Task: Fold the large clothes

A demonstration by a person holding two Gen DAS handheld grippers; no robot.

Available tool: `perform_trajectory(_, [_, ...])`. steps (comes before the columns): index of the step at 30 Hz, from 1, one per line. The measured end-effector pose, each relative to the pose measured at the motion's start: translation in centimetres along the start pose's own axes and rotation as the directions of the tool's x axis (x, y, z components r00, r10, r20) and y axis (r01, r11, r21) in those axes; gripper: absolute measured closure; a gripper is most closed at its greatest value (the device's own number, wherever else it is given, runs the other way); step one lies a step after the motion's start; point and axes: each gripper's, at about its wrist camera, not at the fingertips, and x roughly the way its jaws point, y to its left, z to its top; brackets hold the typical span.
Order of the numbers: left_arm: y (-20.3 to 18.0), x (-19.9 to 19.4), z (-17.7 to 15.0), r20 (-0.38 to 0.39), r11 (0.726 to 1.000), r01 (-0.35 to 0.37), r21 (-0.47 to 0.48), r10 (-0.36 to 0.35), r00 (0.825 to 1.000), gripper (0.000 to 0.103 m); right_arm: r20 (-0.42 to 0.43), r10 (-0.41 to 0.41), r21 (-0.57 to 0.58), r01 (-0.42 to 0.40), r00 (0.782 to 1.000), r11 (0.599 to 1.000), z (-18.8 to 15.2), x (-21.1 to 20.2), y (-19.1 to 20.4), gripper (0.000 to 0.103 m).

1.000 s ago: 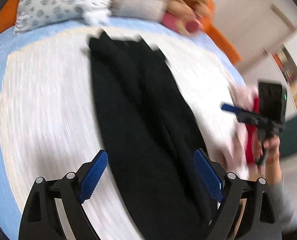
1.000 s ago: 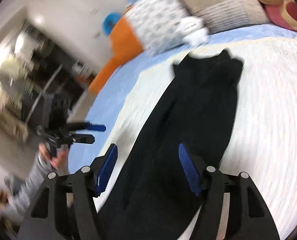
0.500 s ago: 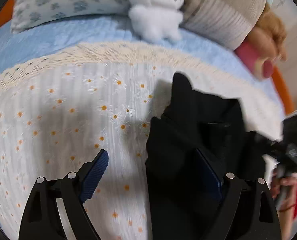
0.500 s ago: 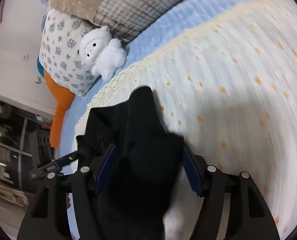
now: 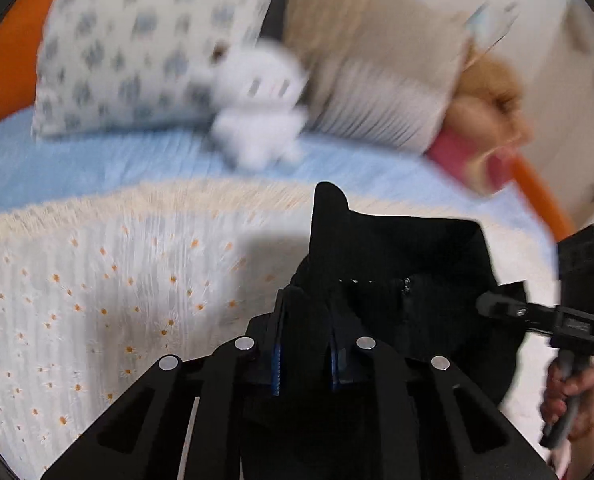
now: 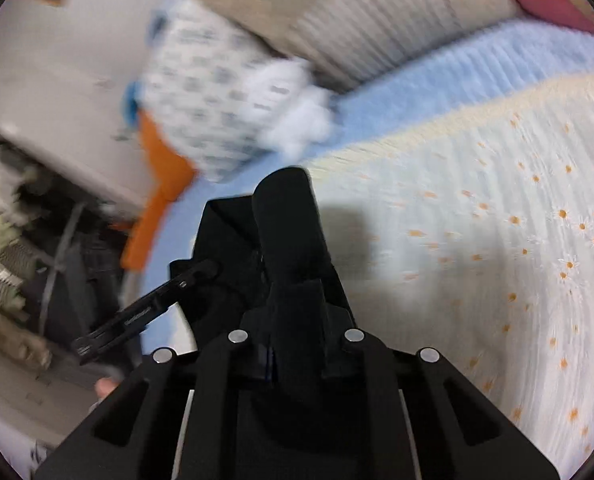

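Mid-fold: left gripper (image 5: 304, 354) and right gripper (image 6: 295, 340) each clenched on an end of the black garment (image 5: 397, 280), lifted over the bed (image 5: 97, 300) (background blurred). Next, probably: lay edges down aligned before releasing.

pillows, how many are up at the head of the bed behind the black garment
2 that show clearly: a white pillow with grey-blue print on the left, and a beige striped pillow right of it, with the white plush toy between. More may be hidden behind.

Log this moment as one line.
left hand-held gripper: shut on black garment | right hand-held gripper: shut on black garment | over daisy bedspread
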Motion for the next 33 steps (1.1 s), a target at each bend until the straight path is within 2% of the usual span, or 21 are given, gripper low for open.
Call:
perform_trajectory(1, [-0.4, -2.3, -0.2, 0.044, 0.999, 0.041, 0.023, -0.042, 0.998, 0.082, 0.008, 0.032, -0.042, -0.031, 0.999, 0.999, -0.6, -1.4, 1.3, 0.088])
perform_trajectory(5, [-2.1, -9.4, -2.2, 0.103, 0.977, 0.173, 0.123, -0.186, 0.977, 0.082, -0.001, 0.126, -0.146, -0.125, 0.992, 0.981, -4.5, -6.6, 5.4, 0.088])
perform_trajectory(6, [-2.6, -11.1, -3.3, 0.102, 0.966, 0.207, 0.156, -0.224, 0.969, 0.082, -0.011, 0.152, -0.157, -0.152, 0.988, 0.976, -5.8, -7.7, 6.0, 0.088])
perform_trajectory(8, [-3.6, -14.0, -5.6, 0.088, 0.948, 0.236, 0.212, -0.259, 0.962, 0.082, -0.021, 0.152, -0.194, -0.153, 0.988, 0.969, -8.0, -9.4, 7.2, 0.088])
perform_trajectory(12, [-4.2, -17.5, -11.1, 0.038, 0.914, 0.300, 0.275, -0.322, 0.946, 0.081, -0.105, 0.182, -0.266, -0.204, 0.978, 0.942, -15.0, -11.6, 9.1, 0.088])
perform_trajectory(16, [-3.7, -17.8, -17.2, -0.047, 0.894, 0.337, 0.296, -0.339, 0.940, 0.081, -0.175, 0.143, -0.308, -0.193, 0.974, 0.932, -20.3, -11.1, 8.6, 0.088])
perform_trajectory(19, [-3.4, -14.7, -22.2, -0.168, 0.890, 0.320, 0.325, -0.278, 0.946, 0.080, -0.216, 0.088, -0.315, -0.155, 0.972, 0.936, -22.9, -9.7, 7.3, 0.088])
perform_trajectory(21, [-3.1, -12.8, -24.3, -0.211, 0.894, 0.309, 0.323, -0.250, 0.945, 0.080, -0.229, 0.030, -0.333, -0.107, 0.973, 0.937, -24.1, -8.5, 6.5, 0.087])
perform_trajectory(24, [-2.5, -12.9, -25.8, -0.172, 0.897, 0.314, 0.310, -0.272, 0.947, 0.064, -0.211, -0.020, -0.370, -0.061, 0.977, 0.927, -25.1, -8.2, 6.8, 0.080])
perform_trajectory(25, [-2.4, -13.5, -25.9, -0.175, 0.898, 0.329, 0.291, -0.288, 0.941, 0.051, -0.208, -0.020, -0.382, -0.062, 0.978, 0.922, -25.3, -8.7, 7.5, 0.065])
perform_trajectory(26, [-2.3, -14.0, -26.0, -0.180, 0.897, 0.336, 0.286, -0.294, 0.939, 0.032, -0.207, -0.023, -0.395, -0.062, 0.978, 0.916, -25.4, -9.2, 8.0, 0.052])
perform_trajectory(27, [-2.4, -15.0, -26.2, -0.180, 0.895, 0.335, 0.294, -0.292, 0.939, 0.024, -0.195, -0.035, -0.421, -0.051, 0.980, 0.906, -25.6, -10.1, 9.1, 0.029])
perform_trajectory(28, [-2.7, -16.3, -26.3, -0.175, 0.889, 0.331, 0.318, -0.288, 0.942, 0.019, -0.178, -0.042, -0.449, -0.043, 0.983, 0.892, -25.9, -11.1, 10.1, 0.025])
perform_trajectory(30, [-3.1, -19.0, -26.1, -0.166, 0.874, 0.346, 0.341, -0.307, 0.937, 0.018, -0.167, -0.004, -0.486, -0.079, 0.986, 0.870, -26.7, -13.5, 12.2, 0.025])
perform_trajectory(33, [-3.7, -23.5, -24.4, -0.104, 0.836, 0.434, 0.337, -0.425, 0.899, 0.011, -0.090, 0.082, -0.509, -0.116, 0.993, 0.853, -26.8, -16.2, 14.0, 0.026])
